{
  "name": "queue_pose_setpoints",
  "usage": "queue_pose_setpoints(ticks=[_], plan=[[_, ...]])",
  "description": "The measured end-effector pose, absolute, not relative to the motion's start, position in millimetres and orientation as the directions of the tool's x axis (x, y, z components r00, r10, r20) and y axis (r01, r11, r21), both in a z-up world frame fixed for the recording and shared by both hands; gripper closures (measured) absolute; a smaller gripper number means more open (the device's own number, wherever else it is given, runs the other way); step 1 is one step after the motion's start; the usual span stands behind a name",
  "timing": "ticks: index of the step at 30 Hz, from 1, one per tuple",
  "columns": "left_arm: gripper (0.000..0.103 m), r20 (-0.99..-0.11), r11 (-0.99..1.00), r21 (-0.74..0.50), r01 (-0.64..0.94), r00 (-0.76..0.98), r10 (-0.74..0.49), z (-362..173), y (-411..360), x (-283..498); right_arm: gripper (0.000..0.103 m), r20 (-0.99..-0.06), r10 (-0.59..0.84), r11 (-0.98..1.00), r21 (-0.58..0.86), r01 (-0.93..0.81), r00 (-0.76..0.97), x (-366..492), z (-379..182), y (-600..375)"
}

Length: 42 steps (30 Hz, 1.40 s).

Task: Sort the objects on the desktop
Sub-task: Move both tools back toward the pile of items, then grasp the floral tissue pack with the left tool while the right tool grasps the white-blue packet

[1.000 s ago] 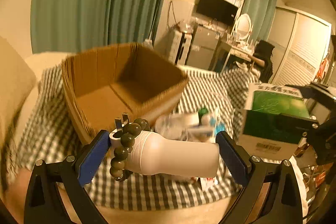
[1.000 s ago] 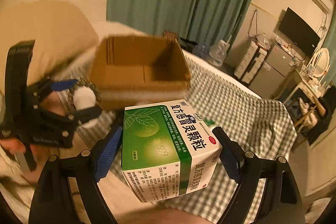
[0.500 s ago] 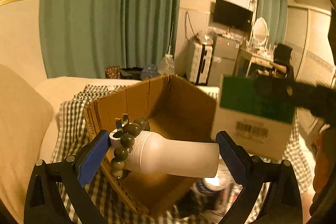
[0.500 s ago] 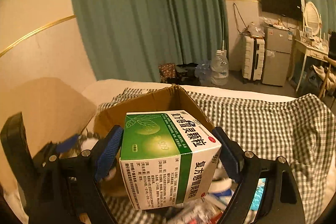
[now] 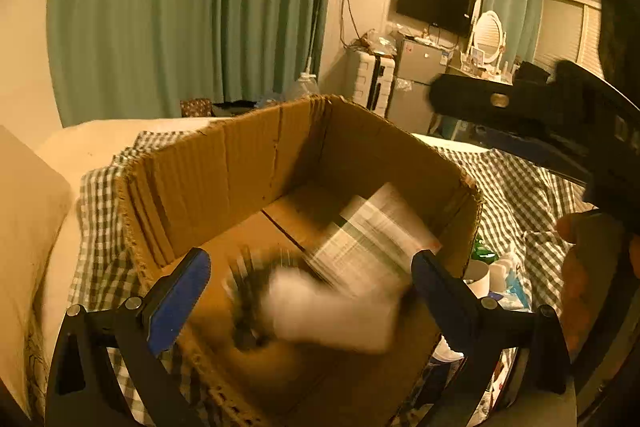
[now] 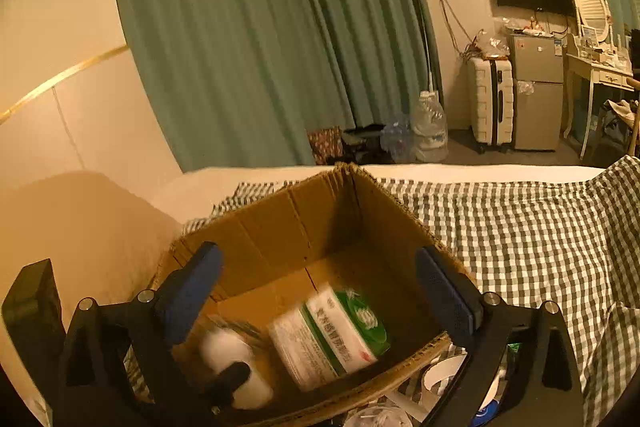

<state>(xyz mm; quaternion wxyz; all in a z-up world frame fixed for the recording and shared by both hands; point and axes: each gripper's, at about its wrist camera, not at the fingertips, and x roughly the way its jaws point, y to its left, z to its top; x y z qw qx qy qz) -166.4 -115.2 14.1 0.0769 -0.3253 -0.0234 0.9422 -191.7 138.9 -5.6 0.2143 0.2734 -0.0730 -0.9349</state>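
Note:
An open brown carton (image 5: 224, 147) (image 6: 280, 227) sits on the checked cloth below both grippers. My right gripper (image 6: 320, 287) hangs over it, its jaws opening with nothing between them. The green and white medicine box (image 6: 332, 335) (image 5: 372, 243) lies tilted on the carton floor. My left gripper (image 5: 310, 291) is open above the carton's near left side. The white bottle (image 5: 332, 311) (image 6: 236, 351) and the dark bead bracelet (image 5: 248, 287) show as a blur, loose between the left fingers and low in the carton. The right gripper's black frame (image 5: 560, 123) crosses the upper right of the left wrist view.
Green-checked cloth (image 6: 520, 235) covers the surface to the right of the carton. Small white and blue items (image 5: 488, 279) lie by the carton's right corner. A beige cushion (image 6: 60, 219) rises at the left. A person's hand (image 5: 580, 267) holds the right gripper.
Both grippers moved over the carton. The right jaws let go of the medicine box, which now lies inside. The bottle and beads have come loose from the left jaws and are dropping.

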Motion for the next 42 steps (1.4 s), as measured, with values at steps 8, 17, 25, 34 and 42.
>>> queue_pose_setpoints(ticks=[8, 17, 25, 34, 42], plan=[[0.000, -0.571, -0.990, -0.060, -0.127, -0.809, 0.138, 49, -101, -143, 0.005, -0.434, -0.387, -0.922, 0.210, 0.326, -0.814, -138, 28, 184], [0.000, -0.559, -0.979, -0.051, -0.199, -0.806, 0.193, 53, -50, -83, 0.003, -0.444, -0.291, -0.956, 0.165, 0.242, -0.847, -66, 26, 241], [0.000, -0.603, -0.978, -0.056, -0.202, -0.774, 0.195, 9, -22, -52, 0.003, -0.522, -0.200, -0.980, 0.122, 0.159, -0.829, -38, -29, 258], [0.000, -0.678, -0.965, -0.092, -0.246, -0.694, 0.241, -64, 10, -61, 0.003, -0.624, -0.191, -0.975, 0.208, 0.075, -0.758, -41, -90, 278], [0.000, -0.733, -0.958, -0.079, -0.276, -0.635, 0.243, -104, 33, -87, 0.003, -0.658, -0.202, -0.964, 0.263, 0.029, -0.726, -54, -106, 292]])
